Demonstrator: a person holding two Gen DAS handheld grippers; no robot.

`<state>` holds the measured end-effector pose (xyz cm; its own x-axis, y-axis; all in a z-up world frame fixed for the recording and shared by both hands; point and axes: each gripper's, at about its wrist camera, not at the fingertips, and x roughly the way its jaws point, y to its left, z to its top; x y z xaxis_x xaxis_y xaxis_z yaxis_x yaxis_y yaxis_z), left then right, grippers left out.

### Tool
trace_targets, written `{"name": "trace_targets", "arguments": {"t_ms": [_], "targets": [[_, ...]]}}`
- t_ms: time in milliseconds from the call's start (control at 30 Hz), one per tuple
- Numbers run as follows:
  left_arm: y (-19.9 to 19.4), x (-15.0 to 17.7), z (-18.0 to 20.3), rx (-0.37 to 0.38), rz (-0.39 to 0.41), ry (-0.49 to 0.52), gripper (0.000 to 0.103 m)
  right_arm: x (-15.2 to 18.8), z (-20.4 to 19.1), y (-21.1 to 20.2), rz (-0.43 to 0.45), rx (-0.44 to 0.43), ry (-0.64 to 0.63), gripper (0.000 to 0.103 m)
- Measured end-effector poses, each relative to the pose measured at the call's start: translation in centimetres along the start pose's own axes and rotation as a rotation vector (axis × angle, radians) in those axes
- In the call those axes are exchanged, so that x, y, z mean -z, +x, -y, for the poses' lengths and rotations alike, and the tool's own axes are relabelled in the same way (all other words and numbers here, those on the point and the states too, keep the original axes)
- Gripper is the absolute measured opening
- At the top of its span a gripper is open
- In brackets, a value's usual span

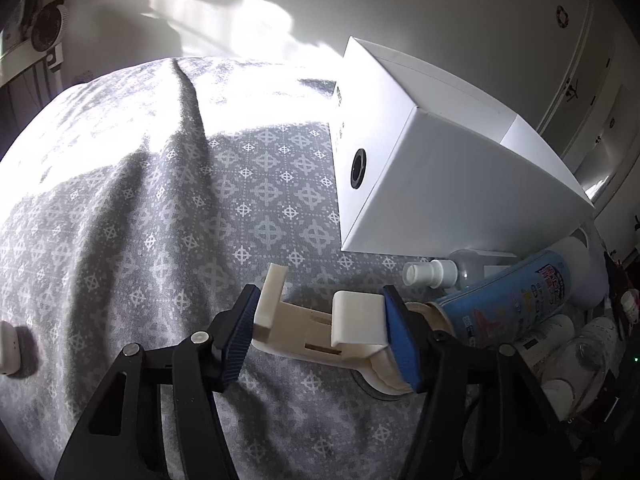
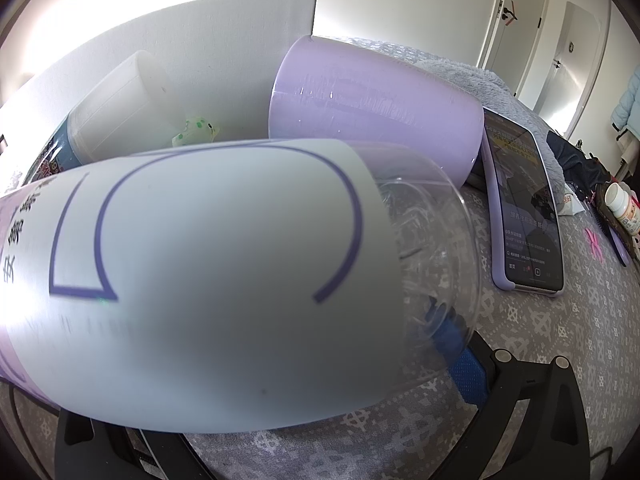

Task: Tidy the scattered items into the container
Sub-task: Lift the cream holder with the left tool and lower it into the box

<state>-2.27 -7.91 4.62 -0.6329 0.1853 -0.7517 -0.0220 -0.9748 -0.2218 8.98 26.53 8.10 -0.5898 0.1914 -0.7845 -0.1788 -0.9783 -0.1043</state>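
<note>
**Both claws loaded beside the white box on the bed**

We see the left claw (image 1: 320, 336) closed on a cream plastic clip holder (image 1: 320, 332), its blue pads (image 1: 402, 344) pressing the piece from either side above the grey patterned bedspread (image 1: 160, 240). To the right and farther off stands the white box (image 1: 440, 168), a dark round hole in its near left face. At the foot of the box lie a small clear spray bottle (image 1: 436, 273) and a blue aerosol can (image 1: 516, 300), the can leaning just beside the claw's right finger.

In the right wrist view, a large clear bottle (image 2: 224, 292) with a white and purple label fills the foreground. One blue pad (image 2: 460, 356) of the right claw (image 2: 280, 360) shows through the bottle's clear wall and presses against it; the other finger is hidden, so we read the claw as gripping the bottle. Beyond it lie a lilac cylinder (image 2: 376, 116) and a white capped container (image 2: 120, 116), both near the box wall (image 2: 200, 48). A phone (image 2: 524, 200) in a lilac case rests on the bedspread to the right, touching the cylinder.
</note>
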Motion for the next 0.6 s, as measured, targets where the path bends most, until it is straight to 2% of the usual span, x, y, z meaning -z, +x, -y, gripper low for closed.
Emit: {"name": "trace_targets", "arguments": {"t_ms": [267,600], "targets": [[-3.4,0.3,-0.1,-0.038,0.070,0.022,0.058,0.0,0.0,0.0,0.000,0.000,0.000,0.103],[-10.3,-2.3,-0.1,-0.011,0.226,0.014,0.058,0.0,0.1,0.0,0.000,0.000,0.000,0.103]]}}
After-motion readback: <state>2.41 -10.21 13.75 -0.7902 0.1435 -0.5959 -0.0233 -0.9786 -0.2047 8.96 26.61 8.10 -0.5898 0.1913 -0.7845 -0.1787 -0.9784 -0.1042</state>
